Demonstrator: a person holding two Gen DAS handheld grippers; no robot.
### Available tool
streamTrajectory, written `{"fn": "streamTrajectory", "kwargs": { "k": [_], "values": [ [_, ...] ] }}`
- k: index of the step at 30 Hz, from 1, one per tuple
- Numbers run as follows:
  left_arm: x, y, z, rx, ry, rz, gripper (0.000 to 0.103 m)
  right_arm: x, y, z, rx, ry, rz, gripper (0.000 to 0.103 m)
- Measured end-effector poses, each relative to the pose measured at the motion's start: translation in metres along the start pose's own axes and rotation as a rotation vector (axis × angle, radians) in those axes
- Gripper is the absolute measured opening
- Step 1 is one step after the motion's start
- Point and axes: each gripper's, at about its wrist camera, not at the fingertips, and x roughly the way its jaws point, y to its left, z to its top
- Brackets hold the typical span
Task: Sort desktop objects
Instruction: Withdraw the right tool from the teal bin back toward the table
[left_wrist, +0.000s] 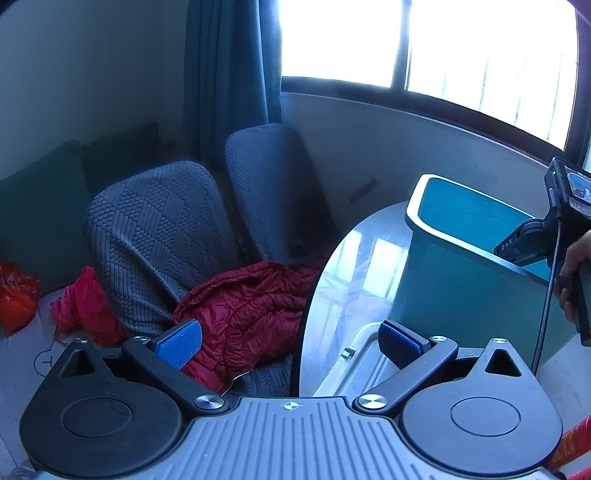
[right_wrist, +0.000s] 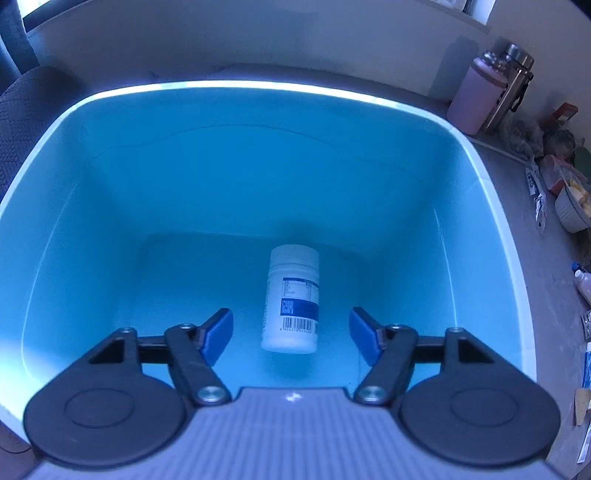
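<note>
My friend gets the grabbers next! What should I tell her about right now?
Right tongs: open, over the blue plastic bin, nothing gripped.
Left tongs: open and empty, at the edge of the glossy round table.
White plastic pill bottle: already in the bin, apart from both pads.
Left to sort: small packets and tubes on the grey surface right of the bin.

the right tool hangs over a blue bin with a pale rim, its blue pads spread wide. between them, touching neither, is a white bottle with a blue label and barcode; whether it lies on the bin floor cannot be told. on the grey worktop to the right stand a pink flask, a steel flask and a bowl.
</note>
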Motion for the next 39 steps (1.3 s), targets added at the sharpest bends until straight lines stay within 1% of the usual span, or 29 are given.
{"fn": "streamTrajectory", "kwargs": {
  "k": [2, 4, 6, 8, 11, 12, 15, 17, 19, 21, 23, 26, 30, 34, 39],
  "values": [
    [0.0, -0.001, 0.002, 0.009, -0.004, -0.004, 0.102, -0.001, -0.001, -0.003, -0.001, -0.018, 0.006, 0.072],
    [-0.001, -0.001, 0.001, 0.012, -0.009, -0.009, 0.102, -0.003, -0.003, -0.003, 0.001, -0.04, 0.003, 0.076],
    [0.001, -0.001, 0.0, 0.014, 0.001, -0.015, 0.102, -0.004, -0.008, -0.001, 0.01, -0.062, -0.001, 0.077],
    [0.002, -0.001, 0.001, 0.027, 0.018, -0.02, 0.102, -0.006, -0.018, 0.001, 0.016, -0.072, 0.014, 0.077],
    [-0.003, 0.001, 0.002, 0.022, -0.012, -0.014, 0.102, -0.017, -0.03, 0.004, 0.017, -0.113, 0.017, 0.077],
    [-0.004, 0.002, 0.002, 0.015, -0.014, -0.016, 0.103, -0.022, -0.032, 0.004, 0.019, -0.131, 0.015, 0.079],
    [-0.001, 0.0, 0.002, 0.024, 0.01, -0.033, 0.103, -0.032, -0.039, 0.002, 0.023, -0.141, 0.002, 0.08],
    [-0.003, 0.001, 0.002, 0.029, 0.008, -0.036, 0.103, -0.039, -0.045, -0.001, 0.035, -0.166, -0.003, 0.081],
    [-0.006, 0.003, 0.002, 0.021, 0.001, -0.037, 0.103, -0.047, -0.051, -0.007, 0.055, -0.191, 0.017, 0.085],
    [-0.008, 0.003, 0.002, 0.023, -0.001, -0.051, 0.103, -0.054, -0.058, -0.016, 0.065, -0.216, 0.042, 0.085],
    [-0.011, 0.001, 0.0, 0.042, -0.013, -0.055, 0.103, -0.062, -0.062, -0.025, 0.068, -0.246, 0.046, 0.085],
    [-0.015, -0.001, -0.003, 0.069, -0.019, -0.06, 0.103, -0.077, -0.066, -0.036, 0.06, -0.3, 0.034, 0.085],
    [-0.021, -0.001, -0.005, 0.076, -0.028, -0.072, 0.103, -0.095, -0.073, -0.05, 0.072, -0.366, 0.003, 0.085],
    [-0.031, 0.0, -0.005, 0.093, -0.045, -0.091, 0.103, -0.113, -0.08, -0.065, 0.08, -0.395, 0.001, 0.085],
    [-0.045, 0.0, -0.006, 0.111, -0.067, -0.129, 0.103, -0.14, -0.087, -0.093, 0.079, -0.44, 0.011, 0.085]
  ]
}}
